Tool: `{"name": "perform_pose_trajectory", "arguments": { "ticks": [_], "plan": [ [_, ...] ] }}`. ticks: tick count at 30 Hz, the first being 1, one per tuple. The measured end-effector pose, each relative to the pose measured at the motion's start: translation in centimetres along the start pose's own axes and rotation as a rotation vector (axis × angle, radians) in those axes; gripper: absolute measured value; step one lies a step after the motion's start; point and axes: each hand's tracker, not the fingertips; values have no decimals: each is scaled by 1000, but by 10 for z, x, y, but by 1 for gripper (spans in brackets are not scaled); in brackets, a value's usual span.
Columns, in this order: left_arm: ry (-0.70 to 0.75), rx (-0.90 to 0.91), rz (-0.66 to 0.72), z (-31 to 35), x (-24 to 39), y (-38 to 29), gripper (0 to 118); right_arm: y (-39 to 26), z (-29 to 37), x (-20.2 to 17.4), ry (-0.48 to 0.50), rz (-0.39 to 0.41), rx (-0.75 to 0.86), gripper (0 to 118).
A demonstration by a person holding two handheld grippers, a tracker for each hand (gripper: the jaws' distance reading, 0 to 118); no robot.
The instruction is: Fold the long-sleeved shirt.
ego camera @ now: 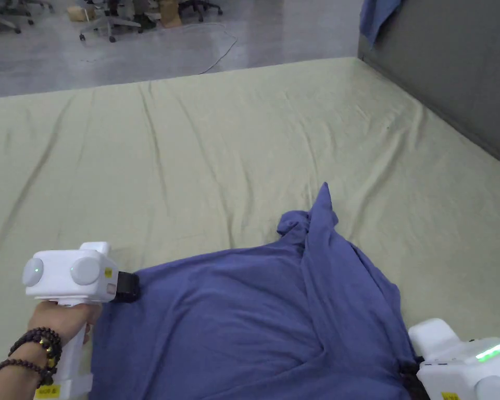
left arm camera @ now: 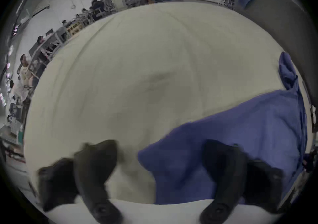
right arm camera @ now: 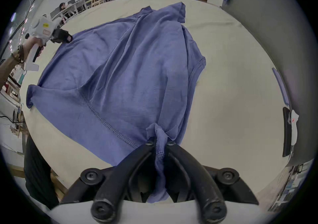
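Observation:
A blue long-sleeved shirt (ego camera: 244,312) lies spread on the pale green sheet, with a bunched ridge running up to a point at its far end. My left gripper (ego camera: 126,286) sits at the shirt's far left corner. In the left gripper view it (left arm camera: 160,155) is open, its jaws wide apart with that corner of the shirt (left arm camera: 240,133) lying between them. My right gripper (right arm camera: 160,143) is shut on a gathered fold of the shirt (right arm camera: 129,72) at its near right edge. In the head view the right gripper (ego camera: 413,372) is at the bottom right. The left gripper (right arm camera: 63,37) touches the far corner.
The green sheet (ego camera: 217,146) covers a wide flat surface stretching far beyond the shirt. A grey partition (ego camera: 452,62) borders the right side, with another blue cloth (ego camera: 376,15) draped over it. Office chairs (ego camera: 108,23) and seated people stand on the floor beyond.

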Motion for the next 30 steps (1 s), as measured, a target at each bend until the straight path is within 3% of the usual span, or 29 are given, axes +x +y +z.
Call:
{"name": "perform_pose_trajectory", "arguments": {
  "ticks": [1, 2, 3, 4, 5, 8, 12, 16, 22, 25, 27, 30],
  "plan": [
    [94, 54, -17, 8, 6, -3, 82, 1, 0, -2, 1, -2, 0, 2],
    [62, 36, -14, 13, 8, -1, 66, 1, 0, -1, 3, -4, 0, 2],
    [28, 36, -6, 19, 8, 1, 48, 1, 1, 0, 4, -7, 0, 2],
    [51, 53, -5, 30, 10, 3, 20, 2, 2, 1, 7, -8, -3, 2],
    [124, 66, -1, 37, 7, 5, 2, 6, 7, 2, 15, -11, -10, 2],
    [-26, 124, 178, 69, -21, 25, 2, 30, 40, 17, 67, -64, 94, 2],
    [-52, 262, 211, 129, -45, 59, 2, 99, 101, 43, 48, -56, 283, 2],
    [-49, 402, 286, 206, -67, 106, 2, 195, 167, 64, -56, -4, 478, 2],
    [126, 588, 241, 325, -87, 175, 2, 333, 272, 77, -184, -33, 695, 2],
    [148, 677, 270, 369, -95, 198, 2, 387, 306, 77, -219, -60, 754, 2],
    [196, 695, 290, 388, -96, 210, 2, 410, 322, 73, -290, -66, 784, 2],
    [180, 725, 283, 410, -94, 219, 2, 432, 333, 69, -280, -107, 798, 2]
  ]
}}
